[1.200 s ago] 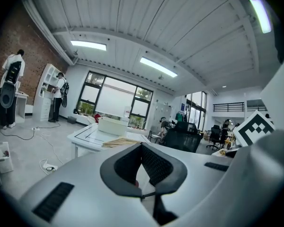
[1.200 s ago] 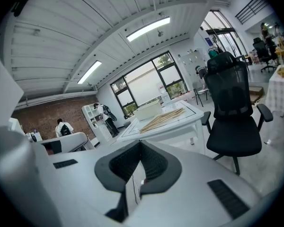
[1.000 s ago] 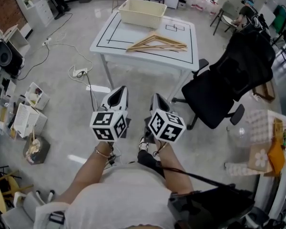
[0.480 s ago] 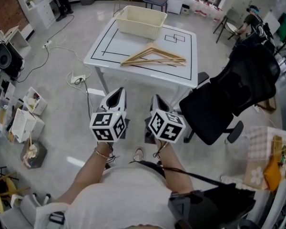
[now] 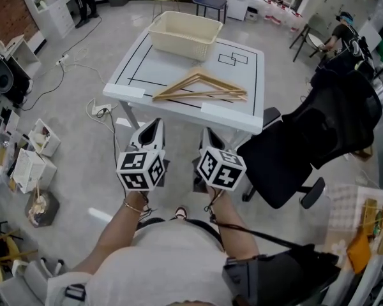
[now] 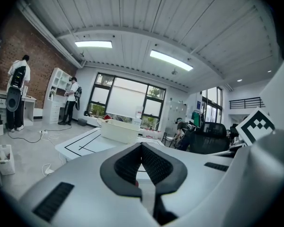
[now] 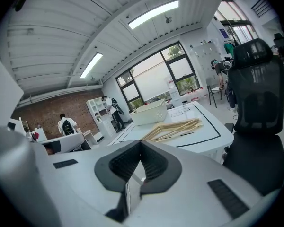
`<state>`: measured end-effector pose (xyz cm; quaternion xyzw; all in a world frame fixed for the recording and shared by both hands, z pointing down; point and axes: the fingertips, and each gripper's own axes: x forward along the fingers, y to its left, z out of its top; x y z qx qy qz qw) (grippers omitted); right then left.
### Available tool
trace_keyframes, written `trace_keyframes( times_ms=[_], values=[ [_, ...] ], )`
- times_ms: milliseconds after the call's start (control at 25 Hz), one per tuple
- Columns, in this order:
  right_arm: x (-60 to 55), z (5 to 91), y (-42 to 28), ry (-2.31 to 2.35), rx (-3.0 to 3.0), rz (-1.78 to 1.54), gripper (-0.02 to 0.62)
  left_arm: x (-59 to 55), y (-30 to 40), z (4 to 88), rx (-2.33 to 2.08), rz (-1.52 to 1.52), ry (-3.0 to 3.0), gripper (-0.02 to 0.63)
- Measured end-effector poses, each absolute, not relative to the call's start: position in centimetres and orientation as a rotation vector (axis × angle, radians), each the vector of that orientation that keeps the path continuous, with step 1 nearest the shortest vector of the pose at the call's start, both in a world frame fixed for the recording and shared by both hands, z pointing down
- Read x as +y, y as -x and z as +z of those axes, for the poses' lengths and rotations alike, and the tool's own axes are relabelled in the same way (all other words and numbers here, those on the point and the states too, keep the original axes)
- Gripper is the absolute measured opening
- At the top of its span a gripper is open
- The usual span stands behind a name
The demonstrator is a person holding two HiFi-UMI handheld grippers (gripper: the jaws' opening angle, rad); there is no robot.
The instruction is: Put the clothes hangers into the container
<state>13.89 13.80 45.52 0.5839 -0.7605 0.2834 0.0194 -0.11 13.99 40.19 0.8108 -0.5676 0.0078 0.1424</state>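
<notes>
Pressed together on nothing at both the left gripper (image 5: pixel 153 123) and the right gripper (image 5: pixel 210 132), fingers (image 6: pixel 125 165) well short of the clothes hangers (image 5: pixel 201 88) heaped on the table (image 5: pixel 244 101) ahead, mostly before the right pair, with the cream container (image 5: pixel 185 36) farther beyond them.

A white table (image 5: pixel 147 69) with black outlines carries a cream container (image 5: pixel 185 34) at 11 o'clock and wooden clothes hangers (image 5: pixel 201 88) piled toward 6 o'clock
</notes>
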Motion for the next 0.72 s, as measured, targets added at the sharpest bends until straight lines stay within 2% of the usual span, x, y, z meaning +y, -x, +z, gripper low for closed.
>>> trace_keyframes(
  times_ms=[280, 720],
  values=[
    [10.7, 48.7, -14.3, -1.777, -2.342, 1.073, 0.015, 11.1, 1.0, 42.4, -1.707, 0.18, -2.279, 0.0],
    [1.6, 50.5, -16.3, -1.811, -2.268, 1.104, 0.015, -0.2, -0.3, 43.5, -1.609, 0.138, -2.338, 0.0]
  ],
)
